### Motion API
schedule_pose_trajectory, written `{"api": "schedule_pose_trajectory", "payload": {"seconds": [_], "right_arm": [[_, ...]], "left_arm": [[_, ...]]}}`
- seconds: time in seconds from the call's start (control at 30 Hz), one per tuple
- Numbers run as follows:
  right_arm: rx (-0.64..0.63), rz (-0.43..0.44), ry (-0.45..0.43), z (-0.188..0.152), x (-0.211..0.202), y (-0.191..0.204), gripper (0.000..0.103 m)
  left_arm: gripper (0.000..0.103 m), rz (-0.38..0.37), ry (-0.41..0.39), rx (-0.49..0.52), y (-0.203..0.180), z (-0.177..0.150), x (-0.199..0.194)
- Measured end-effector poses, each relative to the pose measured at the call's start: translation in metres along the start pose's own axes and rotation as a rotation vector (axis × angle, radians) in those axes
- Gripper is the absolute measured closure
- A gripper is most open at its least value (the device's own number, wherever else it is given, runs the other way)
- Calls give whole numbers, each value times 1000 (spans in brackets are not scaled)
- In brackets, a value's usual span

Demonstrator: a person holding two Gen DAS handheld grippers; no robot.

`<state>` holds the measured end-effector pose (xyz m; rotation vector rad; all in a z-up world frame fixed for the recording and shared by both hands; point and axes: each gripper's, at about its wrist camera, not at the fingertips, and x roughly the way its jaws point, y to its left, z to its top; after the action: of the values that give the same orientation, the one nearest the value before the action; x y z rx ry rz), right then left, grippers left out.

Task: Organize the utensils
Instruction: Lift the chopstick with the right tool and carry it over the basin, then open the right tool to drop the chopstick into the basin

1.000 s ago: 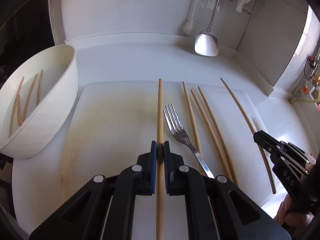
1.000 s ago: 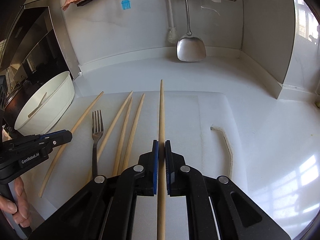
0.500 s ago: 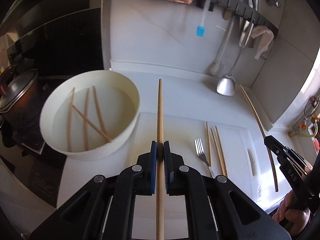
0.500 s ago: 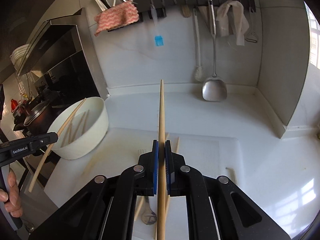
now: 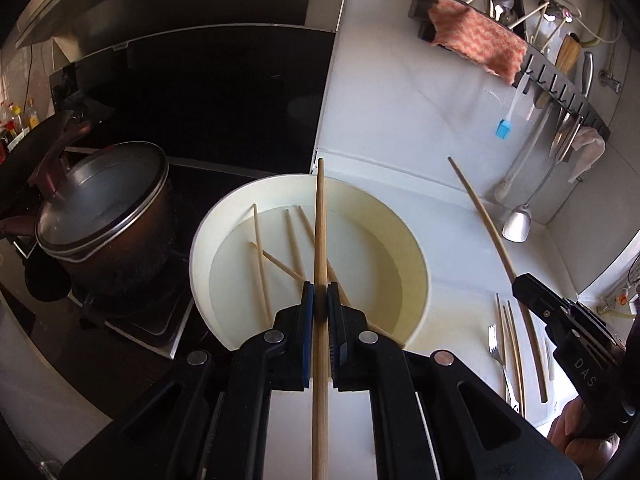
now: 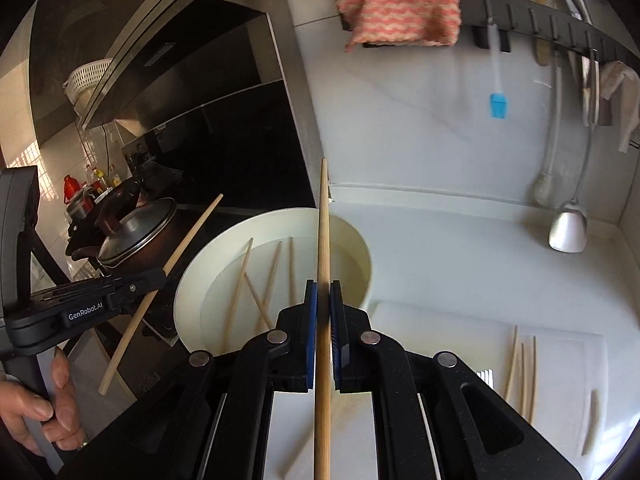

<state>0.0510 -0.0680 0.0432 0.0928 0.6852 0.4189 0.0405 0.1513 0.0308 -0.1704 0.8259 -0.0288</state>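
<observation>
My left gripper [image 5: 319, 300] is shut on a wooden chopstick [image 5: 320, 240] that reaches out over the white bowl [image 5: 404, 240]. Several chopsticks [image 5: 292, 248] lie inside that bowl. My right gripper [image 6: 323, 300] is shut on a second chopstick [image 6: 323, 240], which also points over the bowl [image 6: 362, 240]. In the left wrist view the right gripper [image 5: 524, 284] shows at the right with its chopstick [image 5: 492, 232]. In the right wrist view the left gripper [image 6: 154, 280] shows at the left with its chopstick [image 6: 188, 236]. On the white cutting board [image 6: 560, 344] lie loose chopsticks [image 6: 524, 364] and a fork [image 5: 498, 356].
A lidded dark pot [image 5: 104, 216] stands on the black stove left of the bowl. On the back wall a rail [image 5: 560, 76] holds a pink cloth [image 5: 476, 40], a blue brush [image 5: 504, 128] and a metal spatula [image 5: 518, 220]. A hand [image 6: 36, 412] holds the left gripper.
Both grippers have risen off the cutting board and swung left, each carrying its chopstick. The bowl now lies straight ahead under both chopstick tips, and the board has dropped to the lower right.
</observation>
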Motion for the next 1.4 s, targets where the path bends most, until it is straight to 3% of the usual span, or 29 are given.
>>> {"api": "schedule_pose_trajectory", "payload": {"seconds": [0.17,0.43,0.77,1.07,1.13,1.2,1.27,1.33,1.4], "right_arm": [[18,13,55,14,51,35,97],[-34,45,214,11,123,46,97],[-77,110,364,-11,176,46,97],[-111,133,420,-7,199,45,96],[-102,127,438,-4,203,44,91],[-83,116,406,2,196,39,62],[-66,100,355,10,186,33,55],[-46,94,331,17,177,26,55],[-21,81,311,21,169,18,54]], "left_arm": [[96,-34,55,-12,39,17,33],[96,-69,124,-56,51,17,79],[96,-1,202,-128,66,6,121],[95,32,246,-162,68,8,144],[95,38,253,-162,69,10,147],[95,42,256,-163,68,11,148],[84,50,253,-162,68,13,146],[57,60,240,-162,68,15,141],[39,71,215,-161,68,17,134]]}}
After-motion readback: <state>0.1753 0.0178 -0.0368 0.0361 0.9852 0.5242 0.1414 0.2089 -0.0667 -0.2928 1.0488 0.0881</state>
